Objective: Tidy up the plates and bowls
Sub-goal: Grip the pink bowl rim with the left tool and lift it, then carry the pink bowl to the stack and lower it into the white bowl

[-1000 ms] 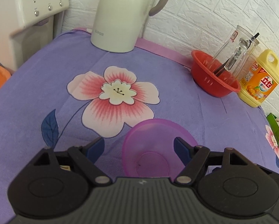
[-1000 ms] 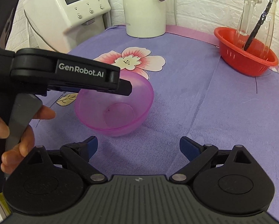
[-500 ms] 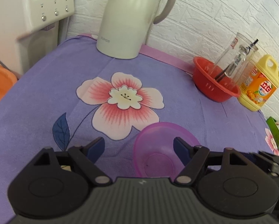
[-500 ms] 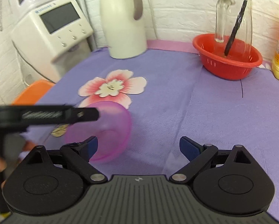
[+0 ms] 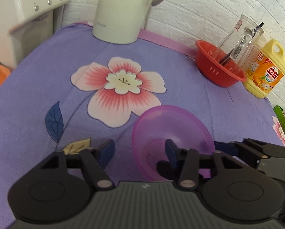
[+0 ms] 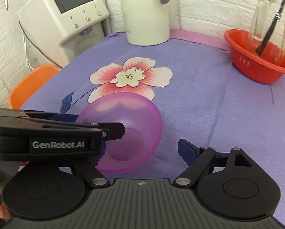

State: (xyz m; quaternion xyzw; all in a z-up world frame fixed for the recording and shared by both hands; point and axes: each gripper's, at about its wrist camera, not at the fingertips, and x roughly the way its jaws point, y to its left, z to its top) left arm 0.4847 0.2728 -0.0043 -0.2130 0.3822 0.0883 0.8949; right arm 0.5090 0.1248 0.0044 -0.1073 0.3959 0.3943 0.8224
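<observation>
On the purple worktop (image 5: 37, 99) lay the tilted pink bowl (image 5: 171, 133), its rim between the left gripper's (image 5: 140, 149) just-narrowed jaws; only the right view showed the right gripper (image 6: 142, 152) spread and empty.

This is a home kitchen or dining corner. A table under a purple flowered cloth (image 6: 209, 99) stands against a white brick-pattern wall (image 5: 209, 9), with a cream thermos jug (image 6: 145, 13), a yellow bottle of dish soap (image 5: 264, 72) and a red plastic basin (image 6: 256, 64) holding a glass pitcher (image 6: 270, 15). Beside the table stand a white water dispenser (image 6: 66, 17) and an orange plastic chair (image 6: 30, 84).
</observation>
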